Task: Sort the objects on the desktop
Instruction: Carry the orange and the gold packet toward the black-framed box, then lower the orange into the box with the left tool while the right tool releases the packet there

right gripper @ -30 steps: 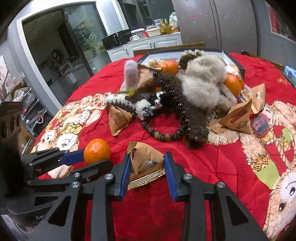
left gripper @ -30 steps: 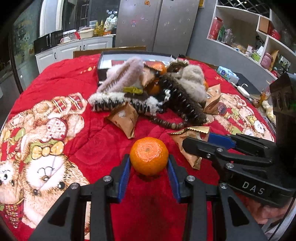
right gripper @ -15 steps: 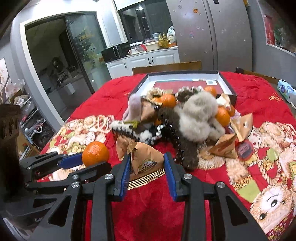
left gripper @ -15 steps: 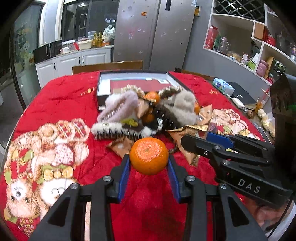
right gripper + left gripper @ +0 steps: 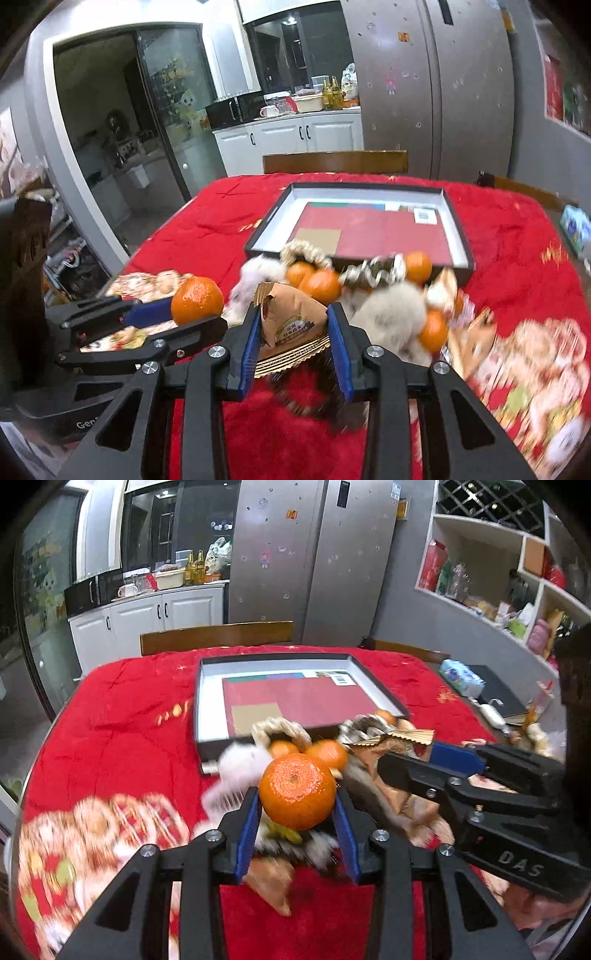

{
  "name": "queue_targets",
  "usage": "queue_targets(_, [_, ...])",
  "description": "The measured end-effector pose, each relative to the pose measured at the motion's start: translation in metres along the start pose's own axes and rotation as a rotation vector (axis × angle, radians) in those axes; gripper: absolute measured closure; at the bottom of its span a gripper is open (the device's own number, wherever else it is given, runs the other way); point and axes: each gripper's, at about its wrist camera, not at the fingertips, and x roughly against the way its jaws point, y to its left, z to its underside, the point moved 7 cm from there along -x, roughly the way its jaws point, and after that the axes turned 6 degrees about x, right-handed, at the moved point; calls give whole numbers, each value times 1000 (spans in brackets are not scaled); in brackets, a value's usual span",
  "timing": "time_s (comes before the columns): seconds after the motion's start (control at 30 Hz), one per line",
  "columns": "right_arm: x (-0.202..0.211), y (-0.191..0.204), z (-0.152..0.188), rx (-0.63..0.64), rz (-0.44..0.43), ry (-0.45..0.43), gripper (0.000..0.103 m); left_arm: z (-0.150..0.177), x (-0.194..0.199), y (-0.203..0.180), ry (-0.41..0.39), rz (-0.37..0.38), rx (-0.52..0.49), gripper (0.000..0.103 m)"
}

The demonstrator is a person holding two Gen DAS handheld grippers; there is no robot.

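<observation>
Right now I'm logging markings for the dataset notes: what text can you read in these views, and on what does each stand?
"DAS": on the right gripper body, left wrist view.
"Gen": cut off, on the left gripper body.
Brown snack packet label: printed characters, too small to read.
Box barcode sticker: unreadable.
Fridge stickers: too blurred.

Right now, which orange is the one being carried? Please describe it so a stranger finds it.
Start at the red tablecloth and the pile before the shallow box. The carried orange sits above that pile, pinched between the left gripper's blue jaws; the other oranges lie among the furry clips.
</observation>
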Motion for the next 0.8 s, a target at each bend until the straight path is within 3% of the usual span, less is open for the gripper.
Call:
queue_targets(0.33, [-76,-35,-53,21,-6,66,69,-66,-92,31,104,45,71,63])
queue_targets(0.43, [-103,-45,-64,29,-10,102,69,-84,-120,41,122,13,55,63])
queue_targets(0.8, [-176,-72,-61,-3,-36,306,69,-79,-190,63,268,-5,57,63])
